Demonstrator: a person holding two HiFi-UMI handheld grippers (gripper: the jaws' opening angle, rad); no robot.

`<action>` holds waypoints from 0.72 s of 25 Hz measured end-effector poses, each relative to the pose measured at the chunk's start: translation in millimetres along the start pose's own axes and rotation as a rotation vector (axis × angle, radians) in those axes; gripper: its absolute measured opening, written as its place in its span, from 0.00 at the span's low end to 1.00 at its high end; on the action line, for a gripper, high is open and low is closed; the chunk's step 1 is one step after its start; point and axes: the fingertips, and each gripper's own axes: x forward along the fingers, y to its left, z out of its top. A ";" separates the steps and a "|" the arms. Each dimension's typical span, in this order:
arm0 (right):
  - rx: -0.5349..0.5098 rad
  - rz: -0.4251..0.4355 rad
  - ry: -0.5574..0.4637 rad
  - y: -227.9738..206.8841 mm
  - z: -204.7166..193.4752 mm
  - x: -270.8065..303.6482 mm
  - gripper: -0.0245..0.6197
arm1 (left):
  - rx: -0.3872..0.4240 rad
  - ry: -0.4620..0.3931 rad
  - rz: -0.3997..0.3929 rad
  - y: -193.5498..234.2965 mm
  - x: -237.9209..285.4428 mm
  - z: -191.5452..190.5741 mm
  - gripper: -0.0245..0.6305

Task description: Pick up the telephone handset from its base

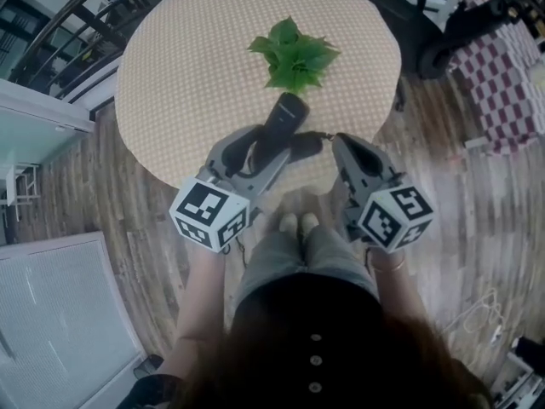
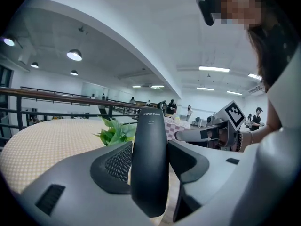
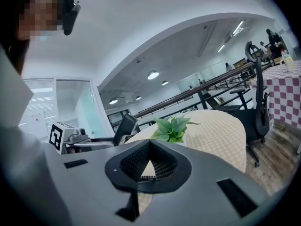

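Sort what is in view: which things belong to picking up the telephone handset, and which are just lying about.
Belongs to the job:
black handset, clamped in the left tool
right tool, shut and empty

Just lying about:
green plant
round checked table

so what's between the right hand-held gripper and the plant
Just bare checked tablecloth: in the right gripper view nothing stands between the right hand-held gripper and the plant.
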 end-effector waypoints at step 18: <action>-0.082 0.112 -0.054 34.5 36.5 3.3 0.05 | -0.150 -0.308 0.039 2.1 -45.7 34.1 0.41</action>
